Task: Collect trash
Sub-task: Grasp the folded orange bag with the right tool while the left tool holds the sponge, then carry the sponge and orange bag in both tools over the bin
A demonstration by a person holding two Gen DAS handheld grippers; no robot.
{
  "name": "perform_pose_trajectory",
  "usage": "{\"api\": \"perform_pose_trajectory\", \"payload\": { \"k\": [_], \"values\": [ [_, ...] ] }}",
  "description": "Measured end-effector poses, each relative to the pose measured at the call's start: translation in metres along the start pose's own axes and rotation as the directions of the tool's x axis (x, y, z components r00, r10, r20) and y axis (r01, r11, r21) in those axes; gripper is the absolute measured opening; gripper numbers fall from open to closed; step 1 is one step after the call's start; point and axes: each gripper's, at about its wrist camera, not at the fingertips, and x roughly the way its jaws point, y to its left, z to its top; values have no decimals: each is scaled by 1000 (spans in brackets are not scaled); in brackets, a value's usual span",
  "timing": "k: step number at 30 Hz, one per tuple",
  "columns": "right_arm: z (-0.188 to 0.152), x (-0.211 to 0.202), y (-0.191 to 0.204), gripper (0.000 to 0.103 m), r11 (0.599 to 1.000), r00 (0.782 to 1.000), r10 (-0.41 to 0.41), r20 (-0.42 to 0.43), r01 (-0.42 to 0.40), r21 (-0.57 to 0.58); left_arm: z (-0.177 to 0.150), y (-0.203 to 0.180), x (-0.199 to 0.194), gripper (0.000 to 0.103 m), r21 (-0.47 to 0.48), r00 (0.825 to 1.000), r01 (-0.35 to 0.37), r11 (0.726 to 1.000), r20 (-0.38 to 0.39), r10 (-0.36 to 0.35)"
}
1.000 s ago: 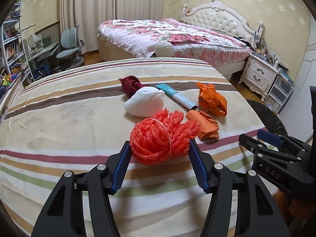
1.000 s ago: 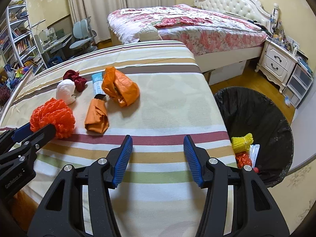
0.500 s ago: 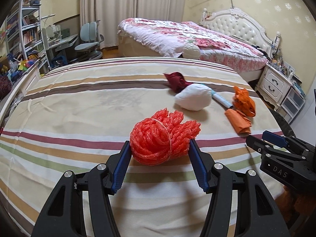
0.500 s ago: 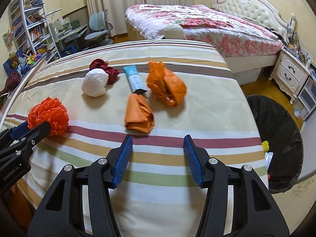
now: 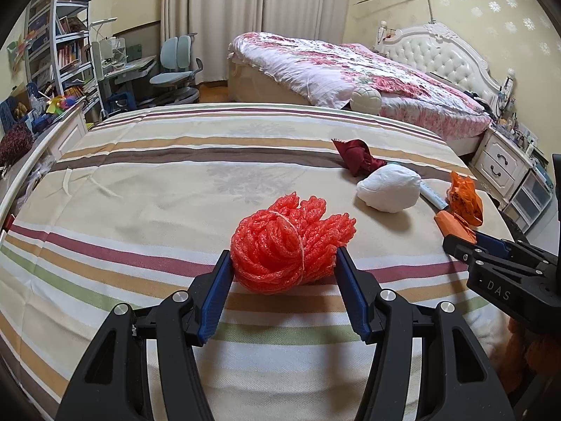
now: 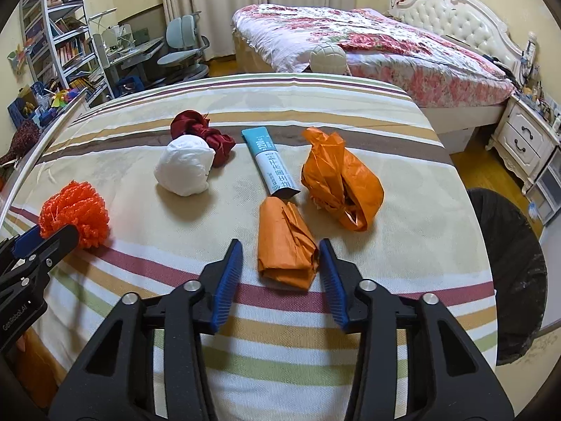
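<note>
My left claw (image 5: 284, 273) pinches the red mesh (image 5: 291, 242); my right claw (image 6: 280, 263) is spread around the folded orange bag (image 6: 284, 242); bin (image 6: 508, 273) at three o'clock.

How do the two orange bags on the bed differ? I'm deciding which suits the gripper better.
The near orange bag is folded flat and compact; the far orange bag is puffed up and loosely bunched. The near one lies partly between the right gripper fingers; the far one sits beyond them. Both are crinkled orange plastic.
</note>
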Motion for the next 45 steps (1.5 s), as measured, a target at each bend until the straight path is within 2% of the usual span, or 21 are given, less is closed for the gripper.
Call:
{"api": "perform_pose_trajectory", "payload": {
  "k": [6,14,17,21,23,31,45],
  "values": [
    [-3,-2,1,32,1000,1000,-1,4,1,-5,1,1,2,59,0,1000,18,1000,-11,-18],
    [-4,-2,0,31,1000,1000,-1,5,1,-6,5,1,8,70,5,999,35,999,-32,-34],
    [-4,-2,0,31,1000,1000,0,5,1,-5,7,1,11,70,5,998,41,999,-42,-41],
    [-4,-2,0,31,1000,1000,0,6,0,-5,9,1,12,70,11,998,49,999,-42,-49],
    [-6,-4,1,31,1000,1000,2,6,-2,-6,9,1,12,65,17,998,49,999,-41,-48],
    [-9,-12,4,31,1000,1000,9,15,-9,2,6,0,6,58,32,999,47,998,-22,-46],
    [-20,-37,-11,31,999,999,-12,52,10,32,6,-24,-17,57,47,997,67,997,24,-68]
  ]
}}
